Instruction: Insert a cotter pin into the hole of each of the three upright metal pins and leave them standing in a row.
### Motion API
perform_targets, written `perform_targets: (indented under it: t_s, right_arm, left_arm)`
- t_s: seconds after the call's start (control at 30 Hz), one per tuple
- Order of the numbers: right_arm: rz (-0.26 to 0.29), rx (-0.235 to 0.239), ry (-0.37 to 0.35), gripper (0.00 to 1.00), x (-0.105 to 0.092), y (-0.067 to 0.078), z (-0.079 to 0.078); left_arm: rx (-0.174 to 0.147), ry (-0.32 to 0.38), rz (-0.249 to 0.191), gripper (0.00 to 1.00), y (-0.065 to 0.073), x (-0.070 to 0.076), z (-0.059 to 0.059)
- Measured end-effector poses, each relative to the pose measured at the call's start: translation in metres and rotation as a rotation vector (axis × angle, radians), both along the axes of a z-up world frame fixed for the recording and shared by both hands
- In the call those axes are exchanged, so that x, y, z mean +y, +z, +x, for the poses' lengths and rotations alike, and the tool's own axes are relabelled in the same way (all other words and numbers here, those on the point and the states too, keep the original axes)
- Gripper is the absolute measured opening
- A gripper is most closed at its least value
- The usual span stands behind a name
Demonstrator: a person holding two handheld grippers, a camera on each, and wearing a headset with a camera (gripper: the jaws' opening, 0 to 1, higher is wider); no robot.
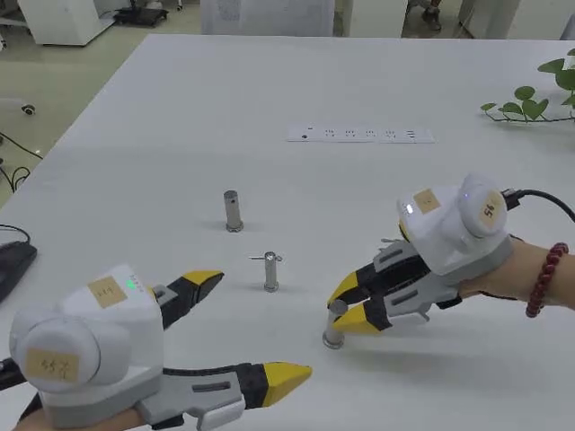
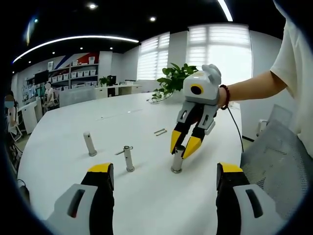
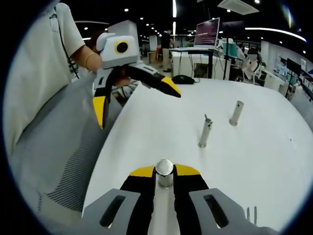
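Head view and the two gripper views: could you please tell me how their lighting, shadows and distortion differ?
Head view: even light, sharp, with a soft shadow on the table beneath the right gripper. Left gripper view: the windows are blown out, and the fisheye curves the table edge. Right gripper view: the ceiling lights glare as spots, and the gripped pin looms large.

Left gripper fingers wide apart; right gripper fingers closed.
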State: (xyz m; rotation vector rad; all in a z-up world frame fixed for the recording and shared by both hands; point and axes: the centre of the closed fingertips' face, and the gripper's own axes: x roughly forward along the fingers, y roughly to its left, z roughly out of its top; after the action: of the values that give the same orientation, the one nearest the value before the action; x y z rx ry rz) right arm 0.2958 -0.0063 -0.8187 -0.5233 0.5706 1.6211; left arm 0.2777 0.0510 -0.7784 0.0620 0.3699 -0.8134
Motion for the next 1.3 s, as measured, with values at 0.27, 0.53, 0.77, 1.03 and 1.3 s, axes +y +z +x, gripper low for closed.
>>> perform_targets:
  t_s: [0.27,0.53,0.77,1.03,1.3]
  right_arm:
    - [0.005,-0.002,0.007,0.15,0.000,-0.001,0.000]
    - [0.027,0.037,-0.016,0.19,0.000,-0.001,-0.001]
    - [0.059,0.080,-0.062,0.27,0.003,0.003,0.000]
    - [0.104,0.137,-0.155,0.45,0.007,0.021,0.002]
    - [0.123,0.161,-0.223,0.58,0.006,0.040,-0.001]
  left_arm:
    - [0.002,-0.003,-0.005,0.87,0.001,-0.001,-0.001]
    - [0.016,-0.005,-0.008,0.87,-0.001,-0.002,-0.002]
    - [0.011,0.002,-0.008,0.88,0.001,-0.001,-0.002]
    - [-0.001,0.011,-0.007,0.89,0.007,0.001,-0.003]
    - [0.006,-0.001,0.002,0.91,0.007,-0.001,-0.007]
